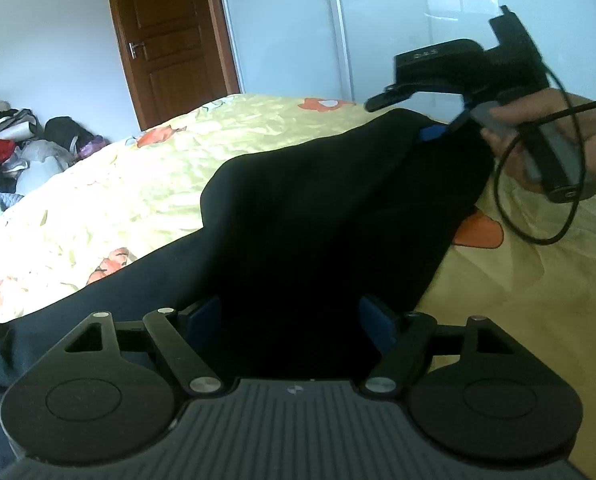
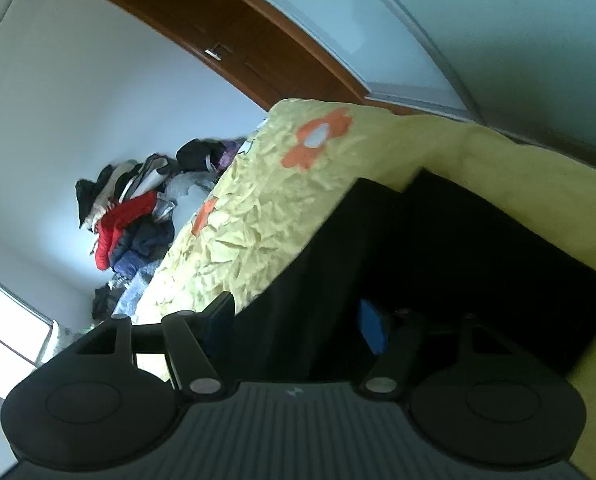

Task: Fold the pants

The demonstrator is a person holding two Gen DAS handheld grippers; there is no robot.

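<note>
Nearest the lens in the left wrist view: left gripper (image 1: 289, 320), blue pads (image 1: 205, 316) set wide apart at lower centre, black pants (image 1: 318, 208) filling the gap between them. Fabric runs up from here toward the upper right of the frame. Whether the pads actually bite the cloth cannot be told; the dark fabric hides the contact.

Right gripper (image 1: 438, 128), upper right, seen from outside with a hand (image 1: 578, 140) on its handle. One blue pad shows against a raised edge of the pants. Judgement: it is pinching that edge and lifting it, so cloth hangs off the bedspread (image 1: 137, 184) as a ridge between the two tools.

Right wrist view: right gripper (image 2: 298, 324) has black fabric between its fingers, one blue pad (image 2: 372, 330) visible at lower centre right, the other hidden. Gap looks moderate; closure on the cloth is probable, not confirmed.

Placement reading: both tools on one edge, likely to carry it over for a fold. Pants lie across the yellow flowered bedspread (image 2: 257, 208).
</note>
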